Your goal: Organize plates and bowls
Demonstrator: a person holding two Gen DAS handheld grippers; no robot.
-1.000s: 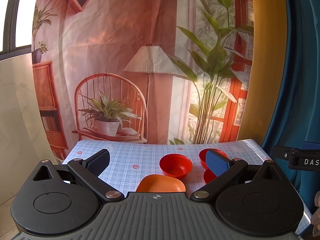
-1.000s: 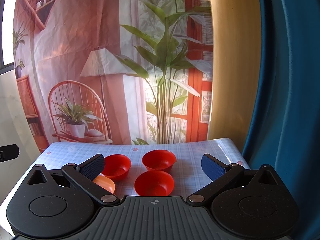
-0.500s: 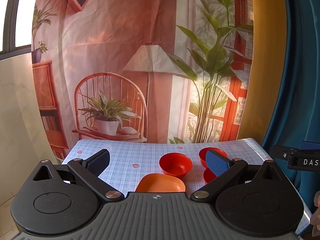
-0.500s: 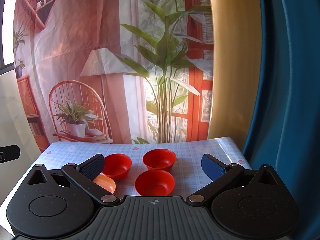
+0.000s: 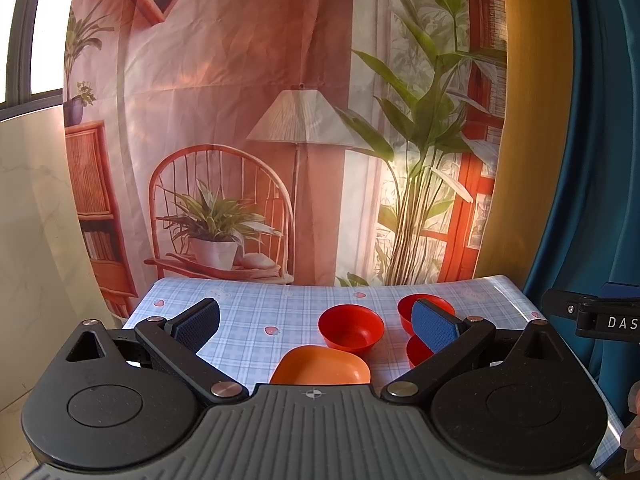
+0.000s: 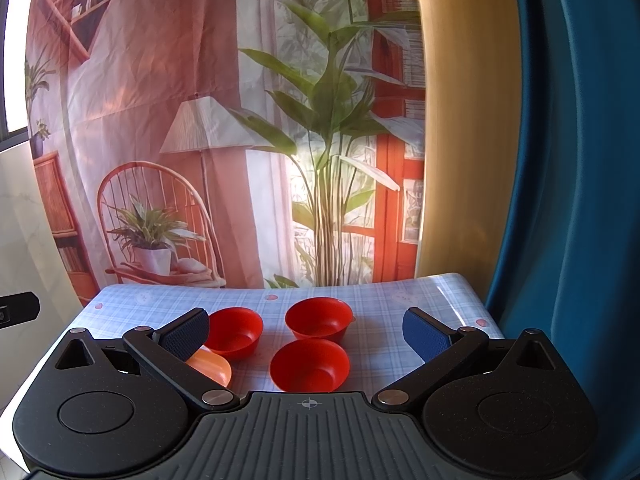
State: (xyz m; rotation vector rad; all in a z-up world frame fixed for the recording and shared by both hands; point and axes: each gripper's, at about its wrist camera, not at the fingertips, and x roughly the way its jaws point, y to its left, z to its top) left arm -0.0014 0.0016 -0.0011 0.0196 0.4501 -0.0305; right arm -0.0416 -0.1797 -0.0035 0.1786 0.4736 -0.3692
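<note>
both tools hang above the near edge of the bench [image 6: 400, 304], which wears a blue checked cloth. left hand-held gripper [image 5: 316, 326] has its blue-padded fingers [image 5: 198, 322] spread wide with nothing between them; right hand-held gripper [image 6: 306, 330] is spread the same way and empty. on the cloth sit three red bowls: left bowl [image 6: 236, 332], far bowl [image 6: 319, 318] and near bowl [image 6: 310, 364], close together but apart. an orange plate [image 5: 320, 366] lies at the near edge, just beside the left bowl. behind the bench hangs a printed backdrop [image 5: 256, 120], with a blue curtain [image 6: 568, 160] to the right.
</note>
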